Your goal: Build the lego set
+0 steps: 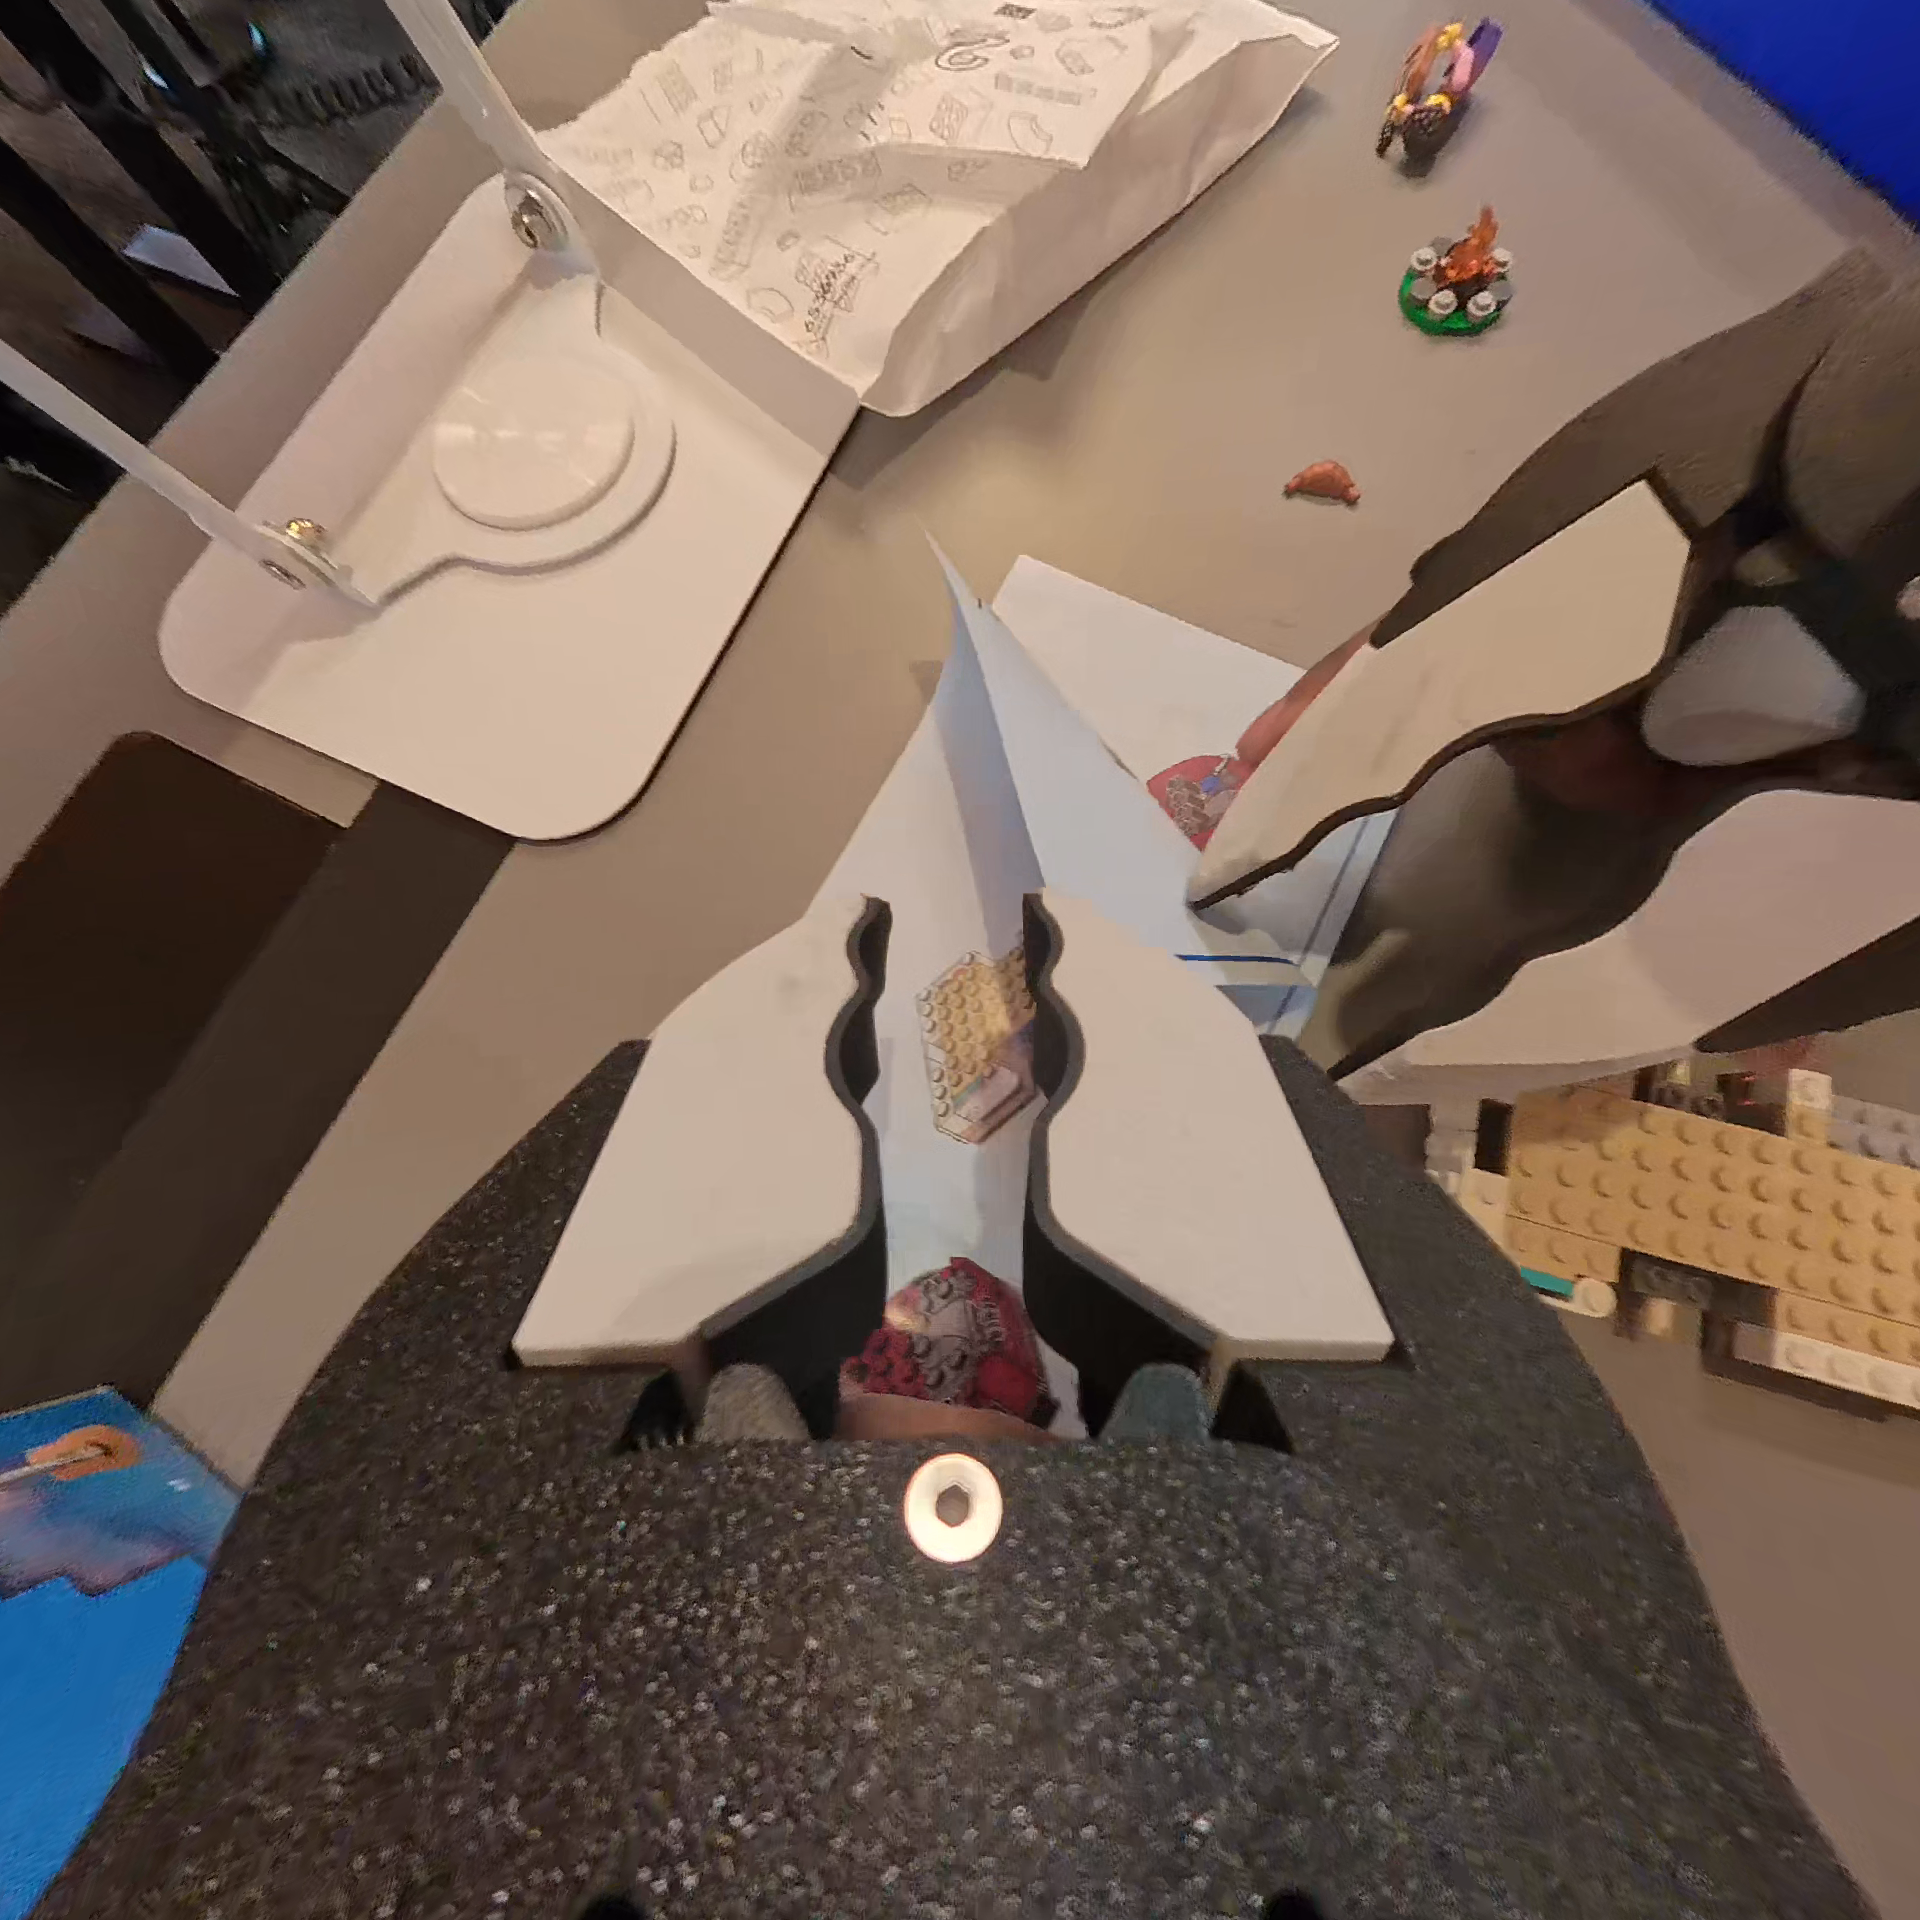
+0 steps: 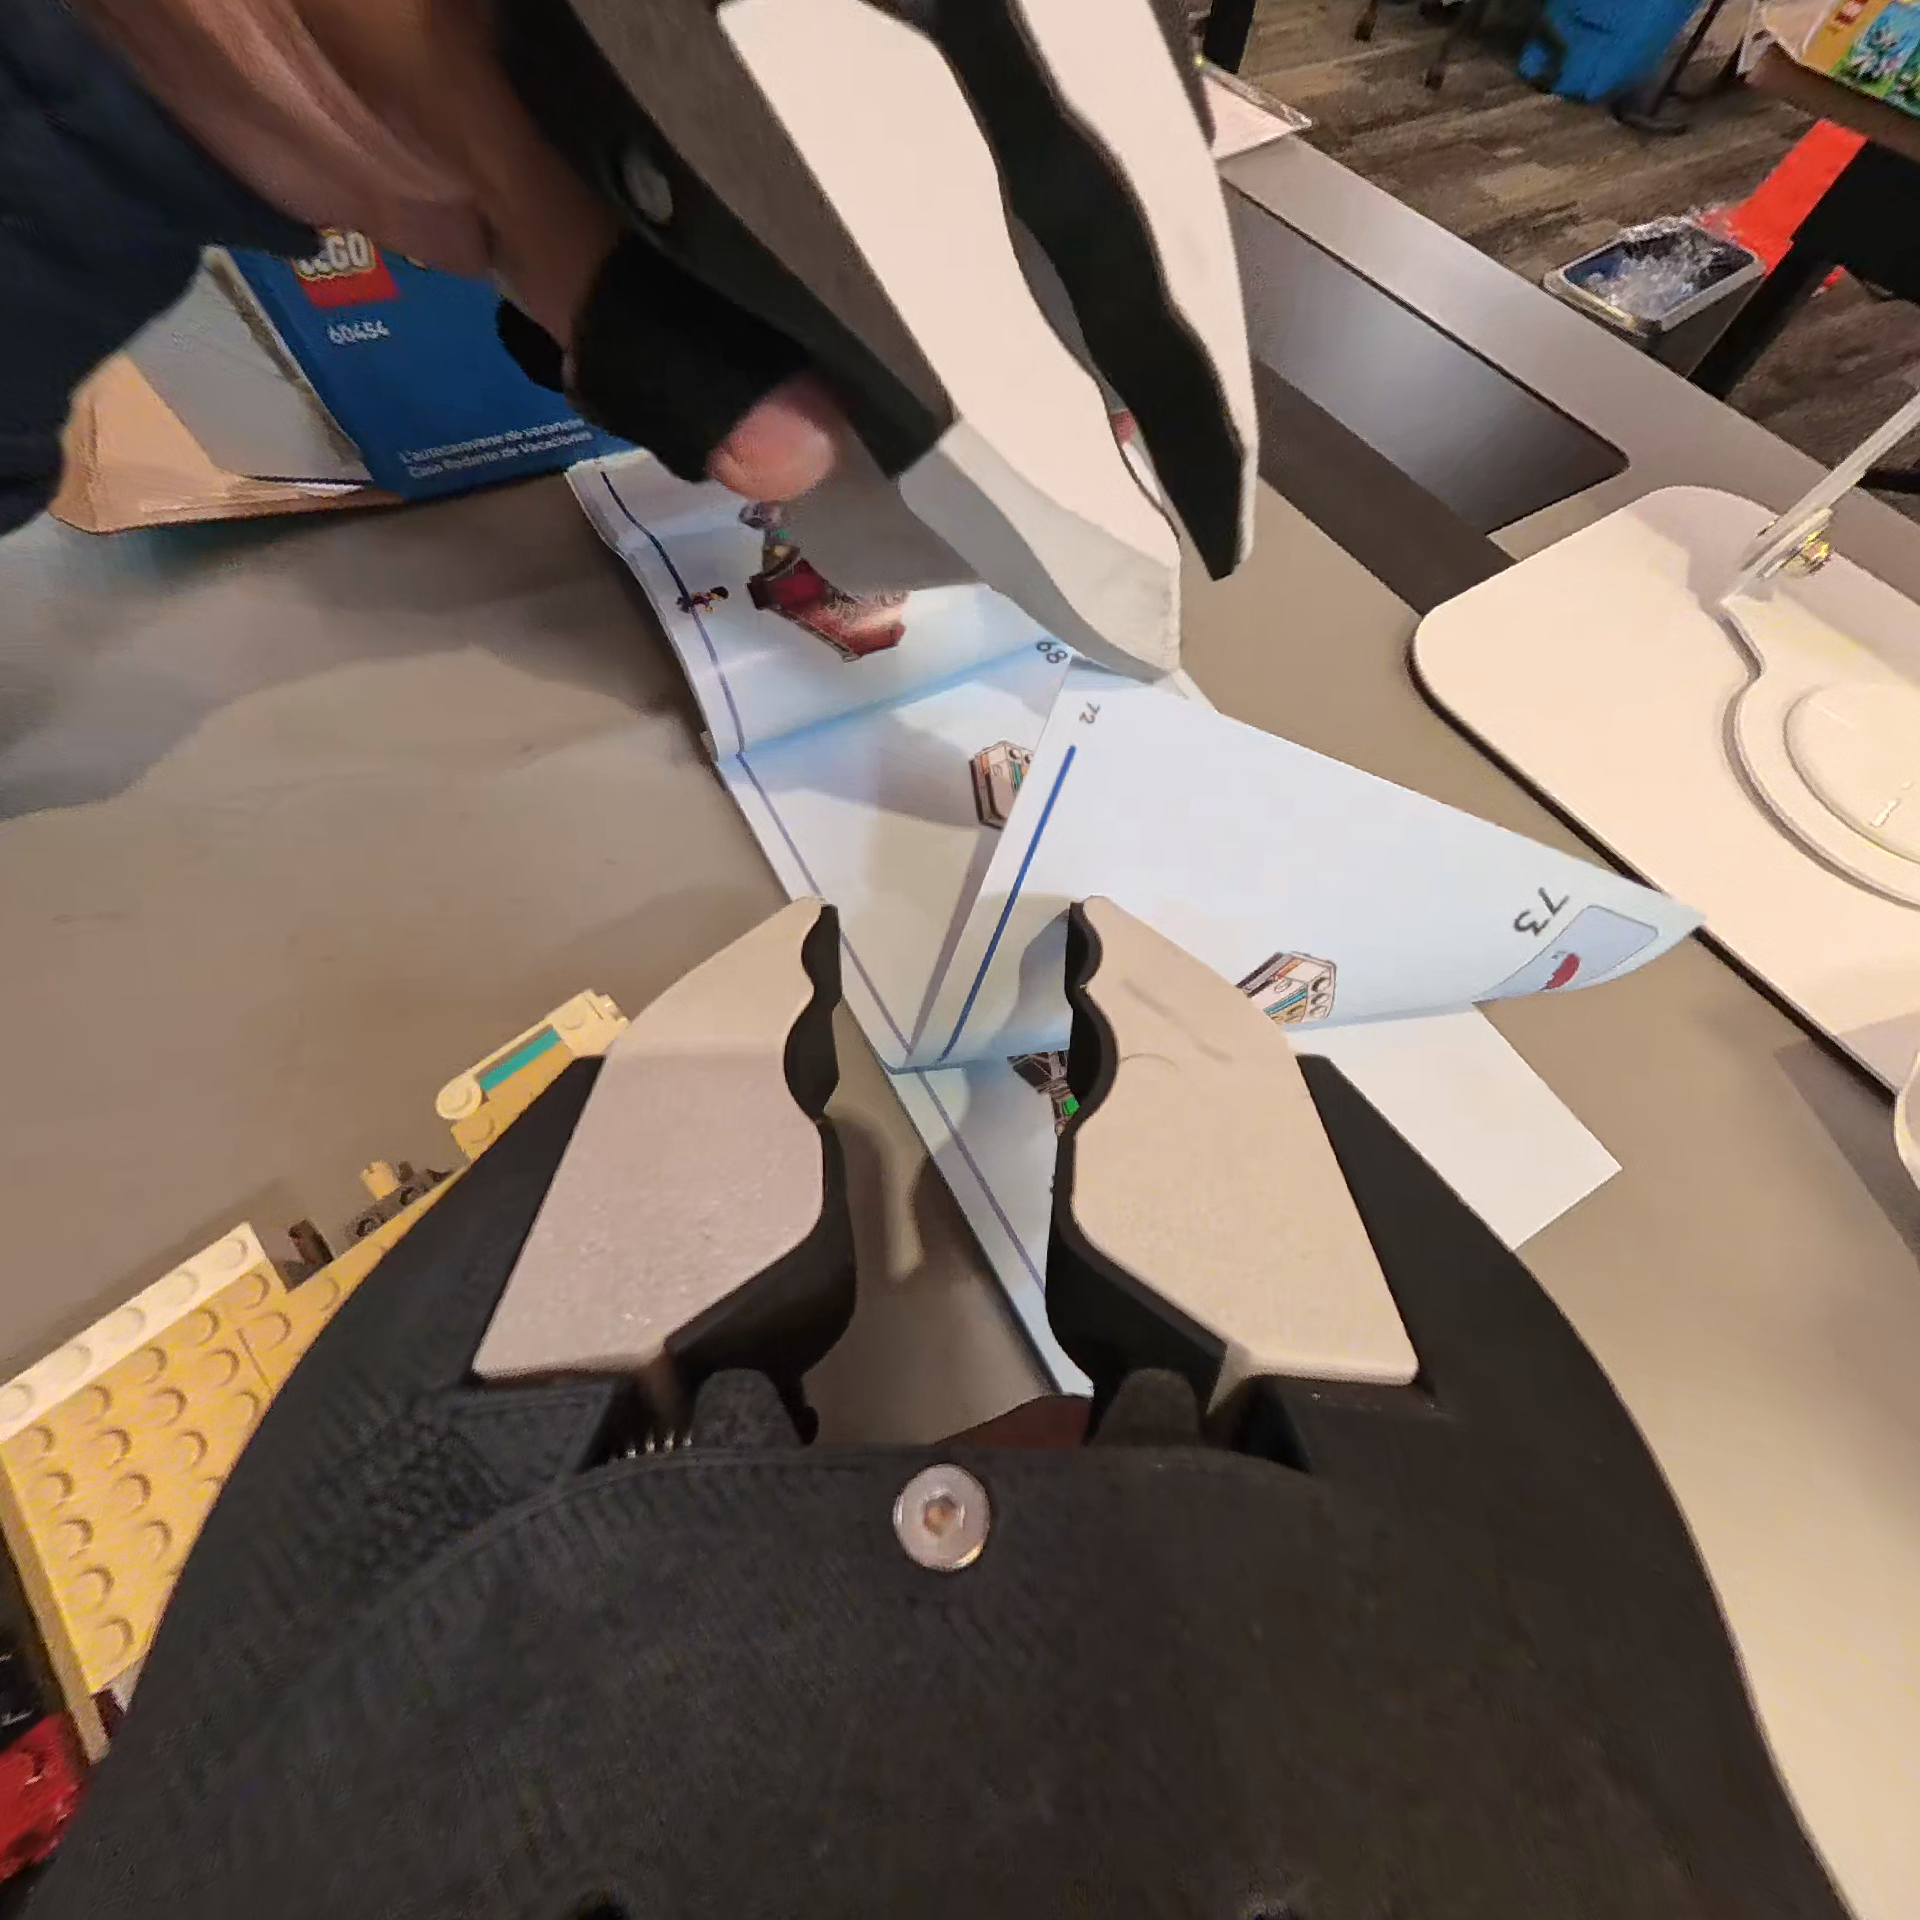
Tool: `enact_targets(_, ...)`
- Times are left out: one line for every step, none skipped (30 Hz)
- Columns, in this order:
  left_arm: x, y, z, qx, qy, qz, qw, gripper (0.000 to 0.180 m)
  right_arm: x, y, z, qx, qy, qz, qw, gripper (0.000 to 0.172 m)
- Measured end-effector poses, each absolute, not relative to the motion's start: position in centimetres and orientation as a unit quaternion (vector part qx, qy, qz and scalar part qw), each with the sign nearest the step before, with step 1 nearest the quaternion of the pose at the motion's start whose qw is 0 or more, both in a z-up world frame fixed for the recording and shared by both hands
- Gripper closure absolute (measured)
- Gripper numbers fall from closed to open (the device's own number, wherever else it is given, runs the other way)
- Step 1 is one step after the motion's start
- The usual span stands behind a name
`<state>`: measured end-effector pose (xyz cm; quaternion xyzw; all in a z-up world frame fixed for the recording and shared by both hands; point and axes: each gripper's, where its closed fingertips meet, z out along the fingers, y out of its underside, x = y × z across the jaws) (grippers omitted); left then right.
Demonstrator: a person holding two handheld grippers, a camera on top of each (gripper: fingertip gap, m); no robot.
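Both grippers' fingers parted, left [image 1: 956,914] and right [image 2: 951,914] over booklet [image 2: 1299,862] pages

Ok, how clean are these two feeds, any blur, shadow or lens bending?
Left wrist view: right gripper smeared by motion, toy bricks soft, table edges bowed by the wide lens. Right wrist view: booklet sharp, left gripper casts shadow on its pages, gloved hand blurred.

surface: grey table [image 2: 312,790] | floor: dark wood-look planks [image 2: 1507,114] | light: warm indoor
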<state>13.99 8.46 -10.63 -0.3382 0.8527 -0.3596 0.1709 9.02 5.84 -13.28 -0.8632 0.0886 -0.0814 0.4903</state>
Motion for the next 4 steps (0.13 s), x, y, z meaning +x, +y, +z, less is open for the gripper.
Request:
enact_targets(13.81,8.23,-10.48,-0.349,0.847,-0.369,0.157,0.154,9.02,5.74,-13.29,-0.864,0.088,-0.083,0.490,0.130)
enact_targets(13.67,7.92,-10.26,-0.360,0.839,-0.383,0.141,0.153,8.99,5.65,-13.28,-0.864,0.086,-0.084,0.490,0.129)
enact_targets(13.59,7.65,-10.01,-0.370,0.830,-0.397,0.127,0.151,8.95,5.55,-13.31,-0.864,0.084,-0.084,0.489,0.129)
enact_targets(13.60,7.48,-9.76,-0.379,0.821,-0.411,0.115,0.150,8.91,5.46,-13.34,-0.864,0.083,-0.083,0.489,0.129)
